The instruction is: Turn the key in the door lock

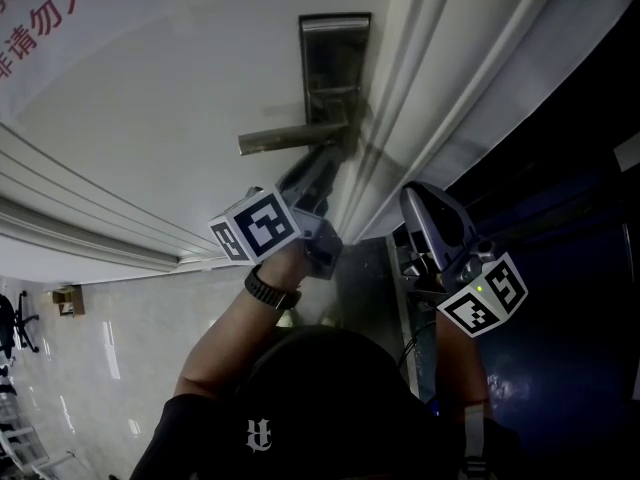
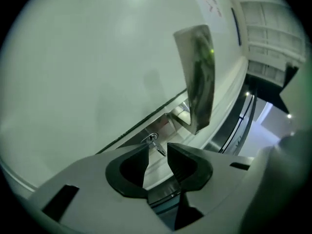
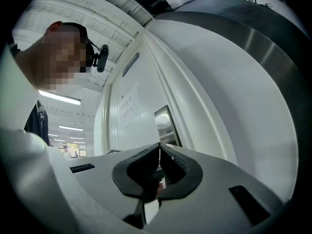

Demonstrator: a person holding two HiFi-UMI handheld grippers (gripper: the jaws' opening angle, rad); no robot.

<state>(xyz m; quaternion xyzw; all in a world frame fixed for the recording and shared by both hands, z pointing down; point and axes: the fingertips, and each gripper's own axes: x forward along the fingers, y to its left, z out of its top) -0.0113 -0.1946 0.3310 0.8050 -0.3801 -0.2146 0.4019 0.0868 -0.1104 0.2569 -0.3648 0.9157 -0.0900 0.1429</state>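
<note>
A white door (image 1: 180, 78) carries a steel lock plate (image 1: 335, 53) with a lever handle (image 1: 285, 138). My left gripper (image 1: 322, 168) reaches level to the spot just under the lever. In the left gripper view its jaws (image 2: 158, 152) stand open. A small metal key (image 2: 157, 145) sticks out of the keyhole (image 2: 149, 138) between their tips, with no pad pressing on it. The lever (image 2: 200, 77) hangs above it. My right gripper (image 1: 415, 203) is held back beside the door frame, shut (image 3: 159, 149) and empty. The lock plate (image 3: 165, 126) shows beyond it.
White ribbed door frame moulding (image 1: 430, 78) runs right of the lock. A dark blue panel (image 1: 560, 268) lies at the right. Red print (image 1: 45, 8) marks the door's upper left. Pale tiled floor (image 1: 100, 368) and an office chair (image 1: 15, 323) are at the lower left.
</note>
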